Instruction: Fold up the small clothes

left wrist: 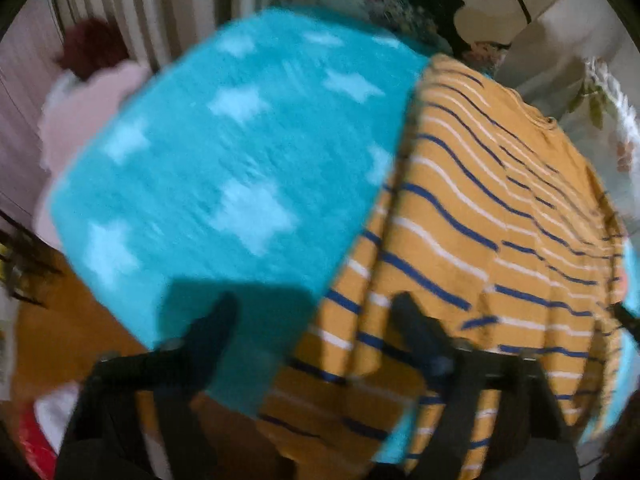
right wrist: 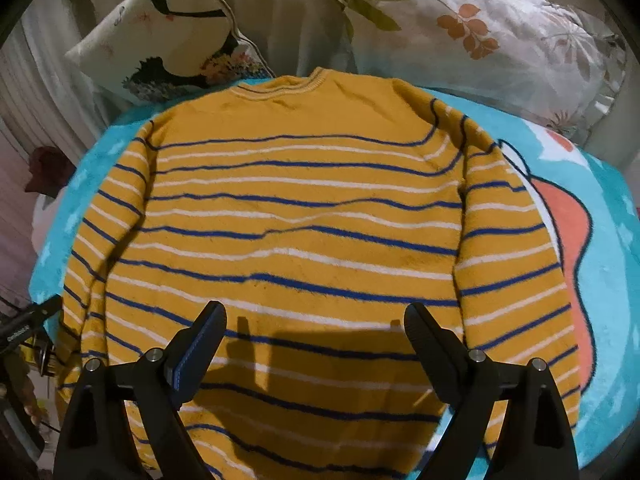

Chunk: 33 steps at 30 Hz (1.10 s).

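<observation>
- The striped sweater (right wrist: 304,216) is mustard yellow with blue and white stripes. It's spread flat on the turquoise star blanket (left wrist: 192,168) covering the bed, collar toward the pillows (right wrist: 472,32), both sleeves lying down along the sides.
- Nothing looks folded yet, so I'd say this is the reach-in for the first fold.
- The left tongs (left wrist: 316,316) sit over the sweater's left edge, one finger above bare blanket, the other above the stripes. Jaws are partly apart with nothing pinched between them. That view is blurry, so I can't tell whether the tips touch the cloth.
- The right tongs (right wrist: 316,320) hang over the bottom hem area, jaws spread wide and empty.
- Tip: with the left, go for the sleeve edge only. Pinch just the knit, not the fluffy blanket underneath, or the whole bed cover comes up with it.
- Grab near the cuff or outer seam so the sleeve swings across the body in one piece.
- The knit looks soft and thick, so it'll probably sag. Keep it low and drag it over rather than lifting high.
- Use the right tongs to hold the hem down so the body doesn't slide while the sleeve crosses.
</observation>
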Tool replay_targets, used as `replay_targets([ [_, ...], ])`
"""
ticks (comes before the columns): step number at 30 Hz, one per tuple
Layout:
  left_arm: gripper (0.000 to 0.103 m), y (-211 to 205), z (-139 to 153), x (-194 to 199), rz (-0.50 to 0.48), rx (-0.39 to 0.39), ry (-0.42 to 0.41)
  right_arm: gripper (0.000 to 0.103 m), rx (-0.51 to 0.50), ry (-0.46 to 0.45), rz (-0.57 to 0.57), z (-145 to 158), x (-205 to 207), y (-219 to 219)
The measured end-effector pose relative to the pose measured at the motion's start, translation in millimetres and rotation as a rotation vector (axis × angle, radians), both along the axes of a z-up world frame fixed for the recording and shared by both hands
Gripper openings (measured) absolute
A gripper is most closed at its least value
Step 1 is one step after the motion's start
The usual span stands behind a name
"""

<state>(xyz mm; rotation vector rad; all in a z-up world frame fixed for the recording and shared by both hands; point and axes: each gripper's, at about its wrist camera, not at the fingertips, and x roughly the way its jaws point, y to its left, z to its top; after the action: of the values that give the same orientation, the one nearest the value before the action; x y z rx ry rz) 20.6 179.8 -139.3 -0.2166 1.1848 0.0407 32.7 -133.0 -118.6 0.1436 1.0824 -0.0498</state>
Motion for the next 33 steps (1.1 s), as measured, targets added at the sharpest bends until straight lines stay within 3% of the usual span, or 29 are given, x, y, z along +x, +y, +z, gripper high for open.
replay_targets([
  [1,0.042,-2.8,-3.4,0.5,-0.009,-0.033,0.013,0.093,-0.002,0.009,-0.008,-1.0,-3.4,-2.5],
  [3,0.022,-11.1,-4.0,0.0,-0.036,-0.047,0.018,0.093,-0.012,0.027,-0.031,-3.5,-6.2,-7.7],
  [4,0.011,-17.6,-0.5,-0.1,-0.063,0.004,0.017,0.093,-0.015,0.033,-0.041,-4.0,-7.7,-10.3],
  [6,0.003,-23.0,3.7,0.5,-0.093,0.120,0.014,0.093,-0.020,0.052,-0.072,-8.2,-11.0,-16.1],
  [7,0.003,-18.3,6.3,2.3,-0.078,0.183,0.012,0.093,-0.025,0.057,-0.082,-9.2,-10.0,-17.2],
  [11,0.003,29.9,16.0,16.6,0.029,0.314,-0.006,0.093,-0.039,0.054,-0.136,-8.5,-14.4,-25.4],
  [13,0.003,51.9,21.8,23.6,0.056,0.335,-0.013,0.092,-0.046,0.043,-0.156,-6.0,-16.0,-27.2],
  [15,0.004,67.8,34.2,27.9,0.056,0.291,-0.048,0.091,-0.035,0.043,-0.158,-3.9,-15.6,-24.8],
  [19,0.006,76.8,54.0,22.5,0.056,0.346,-0.108,0.091,0.115,0.035,0.052,4.3,-11.5,18.3],
  [23,0.006,89.2,66.2,20.4,0.102,0.244,-0.112,0.091,0.277,0.107,0.391,-1.8,-5.6,108.2],
  [25,0.007,91.1,73.0,17.4,0.114,0.210,-0.123,0.088,0.296,0.131,0.509,-5.7,-7.0,144.1],
  [26,0.008,91.2,77.8,15.8,0.118,0.206,-0.131,0.082,0.288,0.147,0.579,-9.8,-7.4,167.2],
  [27,0.011,91.8,81.3,15.1,0.122,0.201,-0.138,0.076,0.277,0.165,0.621,-14.8,-8.9,182.1],
  [28,0.016,93.6,88.5,11.8,0.127,0.192,-0.150,0.061,0.279,0.194,0.658,-21.7,-11.4,196.0],
  [29,0.019,94.8,94.4,9.7,0.134,0.185,-0.164,0.057,0.296,0.225,0.686,-27.3,-12.2,205.8],
  [33,0.038,100.4,126.7,2.5,0.180,0.161,-0.234,0.057,0.413,0.326,0.824,-51.6,-10.9,268.6],
])
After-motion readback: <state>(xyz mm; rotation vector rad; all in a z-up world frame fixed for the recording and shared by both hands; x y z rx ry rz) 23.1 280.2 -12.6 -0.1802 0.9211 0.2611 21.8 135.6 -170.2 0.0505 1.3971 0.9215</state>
